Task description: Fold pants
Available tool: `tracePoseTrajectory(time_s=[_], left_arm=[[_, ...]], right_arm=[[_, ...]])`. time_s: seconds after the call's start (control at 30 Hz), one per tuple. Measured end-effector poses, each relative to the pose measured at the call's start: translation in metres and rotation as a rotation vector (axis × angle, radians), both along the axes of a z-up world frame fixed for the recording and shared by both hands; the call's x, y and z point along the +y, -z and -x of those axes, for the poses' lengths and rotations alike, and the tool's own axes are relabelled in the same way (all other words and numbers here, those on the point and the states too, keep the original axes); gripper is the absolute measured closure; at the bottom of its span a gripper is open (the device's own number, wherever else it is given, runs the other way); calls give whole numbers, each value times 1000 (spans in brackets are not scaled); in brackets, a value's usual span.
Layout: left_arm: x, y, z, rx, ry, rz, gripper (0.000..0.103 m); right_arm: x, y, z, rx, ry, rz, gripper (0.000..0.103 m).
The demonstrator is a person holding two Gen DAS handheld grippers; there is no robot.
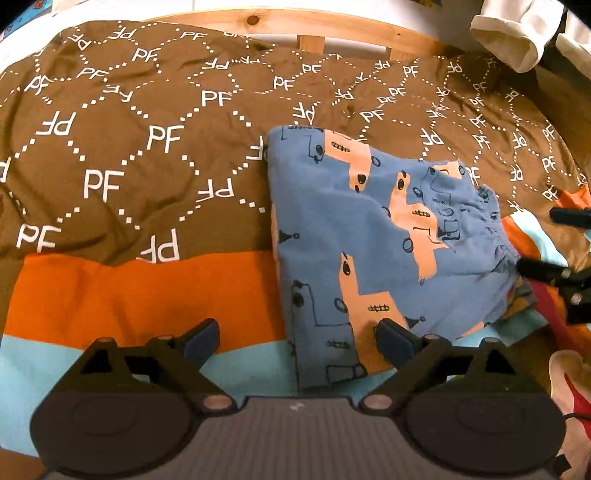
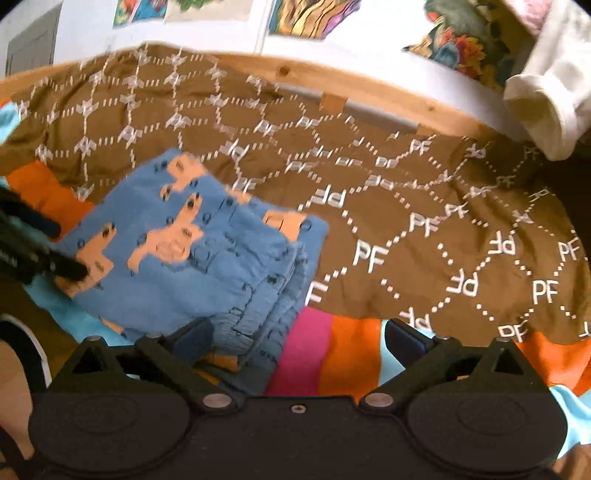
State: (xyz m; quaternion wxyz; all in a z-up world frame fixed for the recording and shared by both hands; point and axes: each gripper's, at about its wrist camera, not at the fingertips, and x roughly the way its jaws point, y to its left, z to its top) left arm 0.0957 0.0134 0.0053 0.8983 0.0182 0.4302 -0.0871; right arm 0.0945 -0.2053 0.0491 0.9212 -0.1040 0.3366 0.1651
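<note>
The blue pants (image 1: 376, 243) with peach patches lie folded into a compact stack on the bed. In the right wrist view the pants (image 2: 192, 258) show their gathered waistband layers at the near right. My left gripper (image 1: 299, 339) is open, its right finger over the pants' near edge, its left finger over the blanket. My right gripper (image 2: 299, 341) is open at the waistband corner, holding nothing. Its black fingers (image 1: 543, 271) show at the pants' right edge in the left wrist view. The left gripper's fingers (image 2: 70, 267) show at the pants' left edge in the right wrist view.
A brown "PF" quilt (image 1: 147, 129) covers the far bed. An orange, blue and pink striped blanket (image 1: 129, 291) lies near me. A wooden bed frame (image 1: 258, 18) runs along the back. White cloth (image 1: 517, 40) hangs at the far right.
</note>
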Motion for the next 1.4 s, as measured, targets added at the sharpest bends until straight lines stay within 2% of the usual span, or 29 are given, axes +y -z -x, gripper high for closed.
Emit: tracePoseTrajectory(time_s=[0.1, 0.2, 0.33, 0.47, 0.6, 0.67, 0.7, 0.77, 0.93, 1.07, 1.13, 1.27, 1.4], left_arm=[[1, 4, 3, 11, 0, -12, 4], [-1, 6, 8, 11, 15, -40, 4], [3, -3, 14, 12, 20, -17, 4], [4, -13, 9, -28, 19, 25, 3], [0, -6, 2, -9, 11, 17, 1], [-3, 5, 0, 34, 6, -20, 1], [-4, 8, 3, 25, 14, -35, 1], [-7, 8, 8, 11, 30, -62, 1], [-6, 1, 13, 29, 33, -37, 0], [-6, -8, 15, 22, 10, 3, 0], [-7, -8, 15, 22, 5, 1, 0], [-9, -6, 14, 46, -4, -18, 0], [-9, -4, 16, 59, -8, -20, 0]], right_arm=[[-3, -1, -1, -13, 38, -14, 1], [-6, 16, -5, 66, 50, -4, 1], [-20, 6, 2, 6, 95, -79, 1], [-19, -6, -15, -43, 81, -139, 1], [-5, 1, -50, -57, 50, -84, 1], [-1, 13, -68, -41, 51, -42, 1], [-1, 20, -77, -20, 58, -8, 1], [-9, 24, -84, 13, 59, -43, 1], [-20, 1, -59, -28, 60, -87, 1], [-22, -12, -33, -12, 54, -162, 1], [-17, -9, -25, 23, 45, -157, 1], [-6, 15, -13, 90, 30, -52, 1], [-11, 16, -5, 83, 17, -88, 1]])
